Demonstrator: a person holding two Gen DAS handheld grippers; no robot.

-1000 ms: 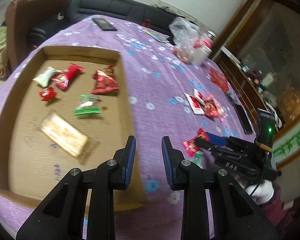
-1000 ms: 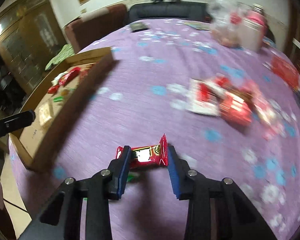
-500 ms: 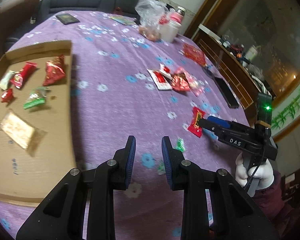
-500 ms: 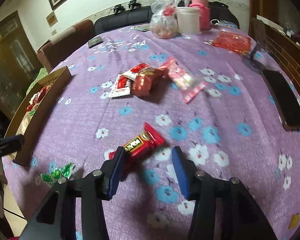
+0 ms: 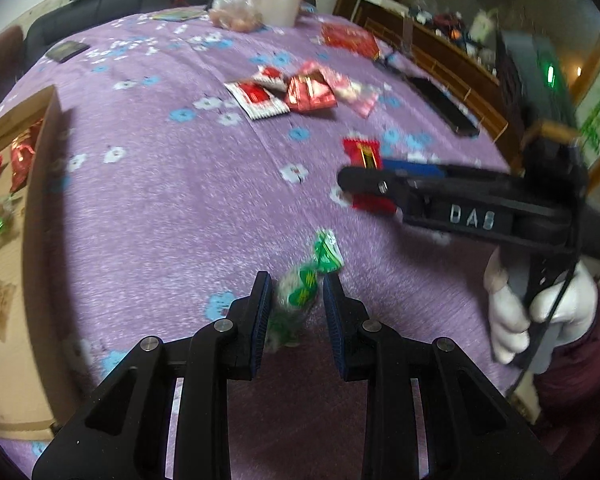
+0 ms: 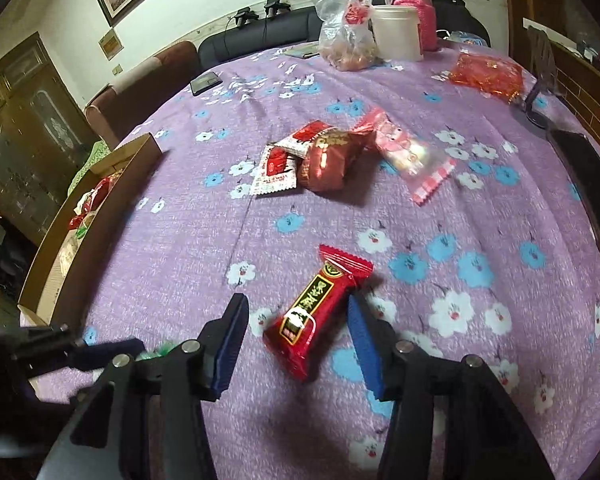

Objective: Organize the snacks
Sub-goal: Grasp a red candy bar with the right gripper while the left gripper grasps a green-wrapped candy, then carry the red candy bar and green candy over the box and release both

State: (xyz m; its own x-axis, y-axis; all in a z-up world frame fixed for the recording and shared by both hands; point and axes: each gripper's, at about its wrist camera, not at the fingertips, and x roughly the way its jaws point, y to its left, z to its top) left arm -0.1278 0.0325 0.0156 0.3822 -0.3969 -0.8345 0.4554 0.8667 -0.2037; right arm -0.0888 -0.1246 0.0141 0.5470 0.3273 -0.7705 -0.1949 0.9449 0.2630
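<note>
Inside shallow brown cardboard tray (image 5: 40, 208): crinkly red foil snack packets (image 5: 22, 156).
Left tongs (image 5: 296, 304) parted around green-white wrapped candy (image 5: 304, 292); right tongs (image 6: 296, 340) wide around glossy red rectangular snack bar (image 6: 318, 308).

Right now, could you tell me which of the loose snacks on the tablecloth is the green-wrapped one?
It is the green-and-white wrapped candy lying between the open fingers of the left gripper. The other loose packets, including the red snack bar by the right gripper, are red or pink.

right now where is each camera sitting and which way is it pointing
Left wrist: on the left tool, looking across the purple table at the green candy between its open fingers; the gloved hand shows.
Right wrist: on the right tool, looking at the red snack between open fingers, cardboard tray left.
Shared: both see the snack pile.
</note>
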